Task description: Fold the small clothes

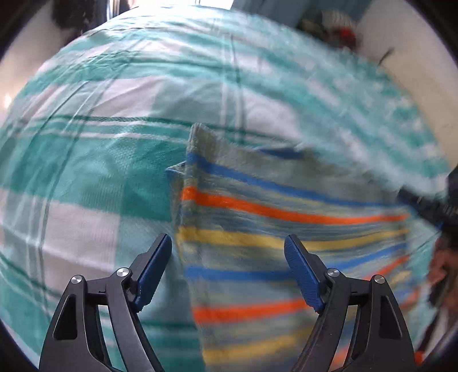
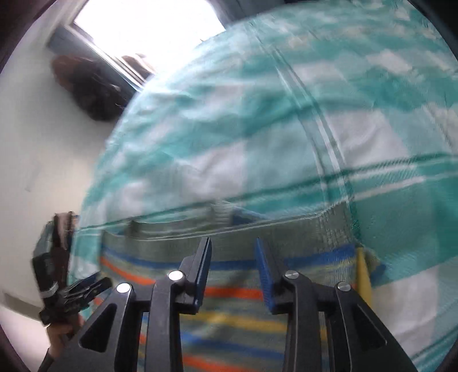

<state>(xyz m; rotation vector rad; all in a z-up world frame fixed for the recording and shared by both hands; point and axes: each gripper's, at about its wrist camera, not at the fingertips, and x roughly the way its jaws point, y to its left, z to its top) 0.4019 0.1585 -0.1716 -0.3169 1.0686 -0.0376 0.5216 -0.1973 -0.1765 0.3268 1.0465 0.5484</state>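
Observation:
A small striped garment (image 1: 257, 217), grey-green with blue, orange and yellow stripes, lies flat on a teal and white checked bedspread (image 1: 114, 137). My left gripper (image 1: 227, 246) is open and empty, hovering over the garment's left edge. My right gripper (image 2: 233, 251) is open with a narrower gap, empty, over the garment (image 2: 229, 286) near its grey waistband (image 2: 257, 229). The right gripper shows at the right edge of the left wrist view (image 1: 440, 211), and the left gripper at the lower left of the right wrist view (image 2: 71, 294). Both views are motion-blurred.
The bedspread (image 2: 257, 128) covers a bed that fills most of both views. White floor or wall borders it. A dark bag (image 2: 88, 88) sits by a bright window (image 2: 148, 25). A heap of items with something red (image 1: 340, 28) lies beyond the bed's far corner.

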